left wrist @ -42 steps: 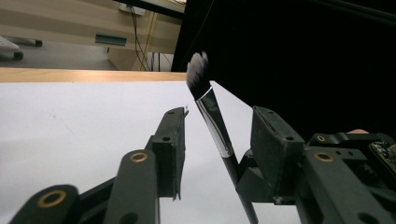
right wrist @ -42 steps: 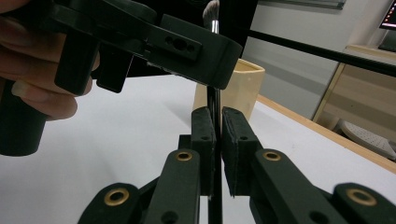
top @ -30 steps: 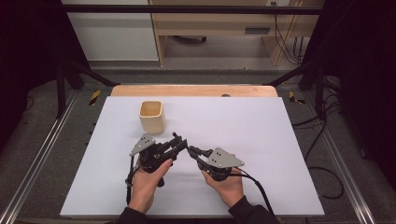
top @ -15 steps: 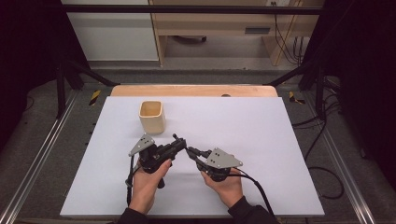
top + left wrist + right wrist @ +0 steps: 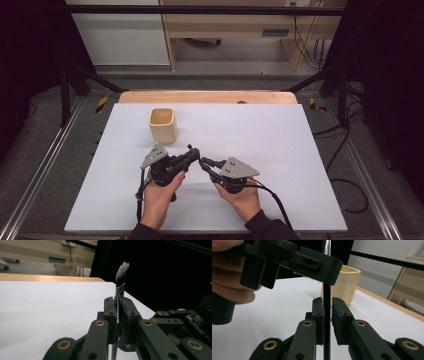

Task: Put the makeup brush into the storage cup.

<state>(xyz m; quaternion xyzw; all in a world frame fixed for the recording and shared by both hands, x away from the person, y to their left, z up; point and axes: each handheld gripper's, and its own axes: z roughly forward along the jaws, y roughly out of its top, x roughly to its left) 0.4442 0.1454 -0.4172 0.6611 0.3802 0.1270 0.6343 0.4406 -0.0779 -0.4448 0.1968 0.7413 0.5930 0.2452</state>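
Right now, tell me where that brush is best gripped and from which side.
Grip the brush on its thin black handle below the ferrule, clear of the soft bristles, coming from the side with jaws across the shaft. The left gripper holds it so.

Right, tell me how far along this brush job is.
Done: the left tool is clamped on the brush at its metal collar, bristles up. In hand: what looks like a handover, as the right tool has its jaws around the handle with a sliver of gap on one side. Left, probably: pull the right tool clear and carry the brush to the cream cup.
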